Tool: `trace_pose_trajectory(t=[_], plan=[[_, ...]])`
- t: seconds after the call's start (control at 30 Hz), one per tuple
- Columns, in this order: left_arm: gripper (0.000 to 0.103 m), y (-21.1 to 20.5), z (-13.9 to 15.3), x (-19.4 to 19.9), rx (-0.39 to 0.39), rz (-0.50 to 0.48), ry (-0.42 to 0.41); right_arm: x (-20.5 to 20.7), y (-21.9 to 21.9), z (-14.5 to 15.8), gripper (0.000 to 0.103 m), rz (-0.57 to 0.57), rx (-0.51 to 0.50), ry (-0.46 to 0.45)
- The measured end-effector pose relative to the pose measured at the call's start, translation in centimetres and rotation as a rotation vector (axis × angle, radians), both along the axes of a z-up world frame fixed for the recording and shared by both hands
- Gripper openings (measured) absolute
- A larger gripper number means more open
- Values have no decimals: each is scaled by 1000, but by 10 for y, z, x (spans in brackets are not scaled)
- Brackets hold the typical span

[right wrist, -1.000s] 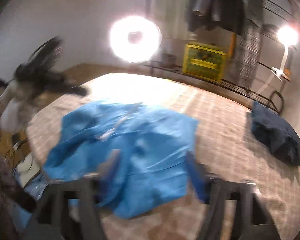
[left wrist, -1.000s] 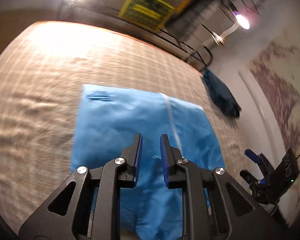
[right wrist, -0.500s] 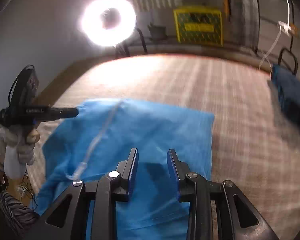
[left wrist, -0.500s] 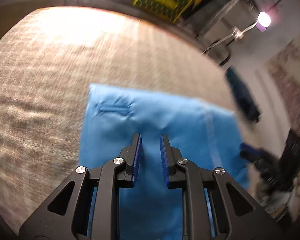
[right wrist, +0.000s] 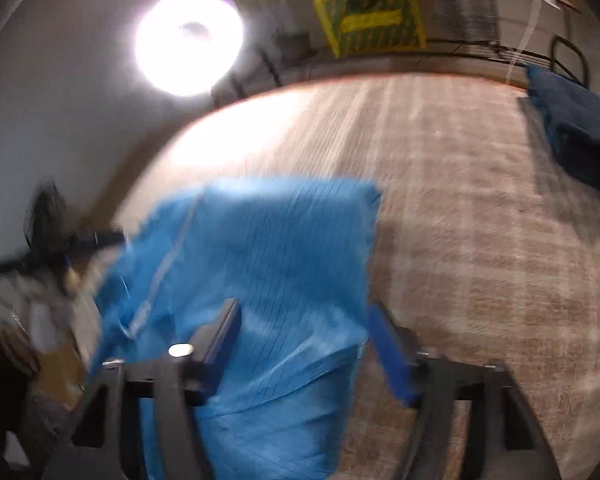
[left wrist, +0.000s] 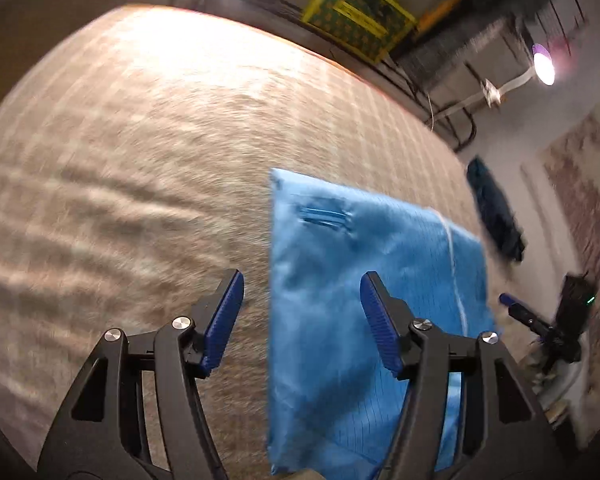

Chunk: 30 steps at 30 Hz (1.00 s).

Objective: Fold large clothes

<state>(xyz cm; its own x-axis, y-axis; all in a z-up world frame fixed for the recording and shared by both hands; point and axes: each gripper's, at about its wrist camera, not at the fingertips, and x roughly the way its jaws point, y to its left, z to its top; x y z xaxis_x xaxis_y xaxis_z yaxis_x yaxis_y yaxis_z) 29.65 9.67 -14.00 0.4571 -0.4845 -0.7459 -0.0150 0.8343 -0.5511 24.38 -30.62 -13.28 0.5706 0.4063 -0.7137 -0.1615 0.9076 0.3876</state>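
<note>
A bright blue garment (left wrist: pixel 364 288) lies folded into a rectangle on the beige checked bed cover (left wrist: pixel 140 152). My left gripper (left wrist: pixel 302 320) hovers over the garment's left edge, its jaws opening; the edge runs between the blue pads (left wrist: pixel 224 320) untouched. In the blurred right wrist view the same garment (right wrist: pixel 276 256) lies below my right gripper (right wrist: pixel 306 344). Its jaws are opening too, and the cloth's right edge sits between the fingers without being pinched. The right gripper (left wrist: pixel 548 324) also shows at the far right of the left wrist view.
A dark blue garment (left wrist: pixel 496 208) is bunched at the bed's far right corner (right wrist: pixel 580 136). Behind the bed stand a yellow crate (left wrist: pixel 356 16), a metal rack and a ring light (right wrist: pixel 188 40). Bare bed cover spreads left of and beyond the blue garment.
Both grippers' jaws stand much wider than half a second ago. The left gripper has shifted left to the garment's left edge; the right one has swung toward its right edge.
</note>
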Motion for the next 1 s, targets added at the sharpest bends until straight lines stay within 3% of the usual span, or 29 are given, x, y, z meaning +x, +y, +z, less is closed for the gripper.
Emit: trace_pose_trajectory(t=[0.03,0.13,0.17,0.27,0.37,0.47,0.57,0.7,0.83,0.9,0.93,1.0], plan=[[61,8,-2,-2,-37,23,5,1,-7,1,69,-25,27,-5],[61,13,2,-1,-101,43,-5,4,-16,11,36,-62,62,-49],[61,8,8,-1,-91,36,-23,8,-9,18,35,-52,47,-66],[61,-12,21,5,-92,12,-57,21,28,36,35,15,-6,-133],[61,-29,23,11,-78,-6,-58,44,86,42,32,120,-76,-136],[61,-39,24,10,-35,-25,-63,69,142,25,32,197,-264,-102],[61,-49,20,8,25,-59,-64,85,159,0,30,196,-333,-38],[61,-52,10,5,62,-85,-42,101,162,-24,29,188,-339,41],[61,-45,11,2,64,-70,-46,95,167,-26,30,197,-391,28],[61,-37,15,-1,58,-58,-55,90,152,-12,30,192,-307,18],[61,-33,17,-2,51,-55,-56,88,145,-5,35,181,-274,14],[62,-25,18,-5,28,-53,-55,76,117,10,54,138,-179,-18]])
